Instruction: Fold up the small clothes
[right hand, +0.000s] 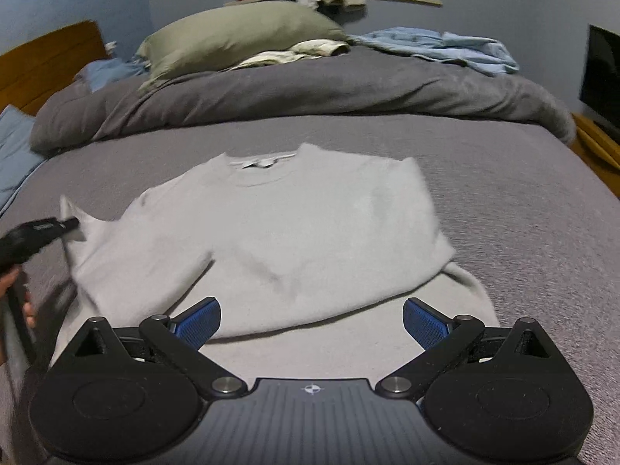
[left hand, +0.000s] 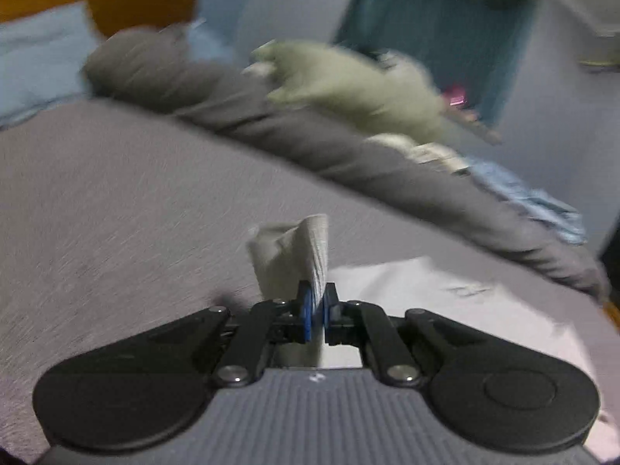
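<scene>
The bed (right hand: 503,201) is being used as the folding surface, its grey sheet spread flat, with a dark duvet (right hand: 271,97) bunched across the far side and a green pillow (right hand: 240,38) lying on top of it. Spare clothes (right hand: 438,48) are being left heaped beyond the duvet, untouched.

The sweater (right hand: 294,232) is being laid out in the middle of the sheet, collar away from the cameras. Its right side is already being shown turned in over the body, while the hem end near the right wrist camera is not yet being folded up. So the job is being judged as roughly a third done: one side fold made, the other under way, the final halving left.

The sleeve (left hand: 298,255) is being pinched at its cuff by the left gripper (left hand: 316,310), whose jaws are being pressed together on the cloth and held out at the sweater's left edge.

The right gripper (right hand: 312,321) is being held over the hem, jaws wide apart, with nothing gripped between them.
</scene>
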### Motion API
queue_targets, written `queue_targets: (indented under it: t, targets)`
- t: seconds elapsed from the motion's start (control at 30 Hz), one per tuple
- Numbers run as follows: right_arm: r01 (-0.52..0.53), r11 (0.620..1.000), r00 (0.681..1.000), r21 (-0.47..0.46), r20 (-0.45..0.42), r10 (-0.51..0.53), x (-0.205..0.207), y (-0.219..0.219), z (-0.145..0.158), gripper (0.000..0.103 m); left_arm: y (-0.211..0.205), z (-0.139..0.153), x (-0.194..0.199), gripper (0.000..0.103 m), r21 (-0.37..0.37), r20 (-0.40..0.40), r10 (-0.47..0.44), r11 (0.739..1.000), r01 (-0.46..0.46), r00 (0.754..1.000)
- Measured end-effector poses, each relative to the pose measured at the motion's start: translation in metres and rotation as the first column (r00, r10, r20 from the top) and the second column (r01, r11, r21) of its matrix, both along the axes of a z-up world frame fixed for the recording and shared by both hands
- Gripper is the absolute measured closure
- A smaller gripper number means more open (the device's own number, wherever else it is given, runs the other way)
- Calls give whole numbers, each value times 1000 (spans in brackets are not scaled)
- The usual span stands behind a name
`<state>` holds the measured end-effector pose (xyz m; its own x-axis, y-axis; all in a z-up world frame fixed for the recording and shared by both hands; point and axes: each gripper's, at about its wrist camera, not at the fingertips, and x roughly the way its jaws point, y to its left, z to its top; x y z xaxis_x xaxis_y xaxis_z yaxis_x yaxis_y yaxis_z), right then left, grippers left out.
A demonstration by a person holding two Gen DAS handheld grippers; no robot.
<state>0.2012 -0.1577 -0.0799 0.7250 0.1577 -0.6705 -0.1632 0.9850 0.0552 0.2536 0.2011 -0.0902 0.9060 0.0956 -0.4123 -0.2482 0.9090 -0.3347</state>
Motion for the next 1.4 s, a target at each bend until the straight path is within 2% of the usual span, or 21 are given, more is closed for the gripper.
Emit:
queue_targets:
  t: [0.1, 0.17, 0.3, 0.4, 0.57, 0.67, 0.77, 0.83, 0.87, 1.0, 1.07, 1.1, 1.13, 1.2, 1.27, 1.3, 1.4]
  targets:
    - [57, 998, 998, 16, 6, -57, 1, -14, 3, 1, -47, 22, 0, 103, 47, 65, -123, 992, 120, 990]
    - [101, 995, 995, 18, 2, -101, 1, -24, 3, 1, -82, 32, -2, 103, 72, 92, -215, 975, 208, 972]
    - [188, 982, 982, 34, -23, -188, -2, -48, 4, 2, -152, 39, -10, 103, 132, 104, -384, 919, 370, 917]
    - [261, 965, 965, 23, -32, -260, -6, -69, 5, 1, -194, 35, -18, 103, 140, 91, -476, 876, 462, 875]
    - [366, 930, 930, 33, -45, -364, -12, -111, 2, 1, -251, 27, -31, 103, 155, 58, -556, 825, 543, 829]
    - [408, 911, 912, 61, -74, -403, -18, -133, -3, 2, -274, 35, -21, 103, 161, 81, -565, 820, 549, 821]
    - [424, 903, 905, 66, -71, -419, -26, -148, -6, 2, -288, 51, -14, 103, 112, 137, -570, 822, 559, 810]
    - [429, 902, 902, 51, -67, -426, -26, -152, -6, 2, -302, 57, -17, 103, 115, 132, -595, 804, 584, 793]
    - [437, 898, 899, 49, -65, -434, -27, -156, -5, 2, -310, 56, -16, 103, 123, 105, -606, 794, 595, 788]
    - [451, 892, 892, 40, -40, -449, -20, -165, -7, 2, -314, 40, -26, 100, 107, -18, -626, 774, 624, 780]
    - [422, 906, 907, 37, -36, -421, -16, -164, -12, 2, -303, 31, -33, 91, 126, -100, -602, 782, 610, 792]
    - [394, 918, 919, 41, -35, -393, -13, -162, -15, 5, -293, 29, -38, 75, 136, -137, -583, 790, 598, 801]
    - [366, 930, 930, 40, -38, -364, -9, -160, -18, 7, -283, 29, -40, 60, 147, -170, -577, 787, 599, 799]
    - [299, 953, 954, 47, -39, -298, 3, -152, -20, 10, -259, 40, -43, 46, 228, -259, -580, 741, 632, 773]
    - [242, 968, 970, 61, -20, -242, 12, -146, -20, 11, -236, 53, -50, 45, 327, -322, -557, 693, 642, 766]
    - [212, 975, 977, 71, -13, -212, 19, -142, -21, 12, -221, 59, -54, 42, 352, -349, -535, 686, 637, 769]
    - [136, 985, 991, 105, -30, -134, 37, -135, -25, 20, -175, 64, -77, 37, 343, -419, -481, 701, 625, 770]
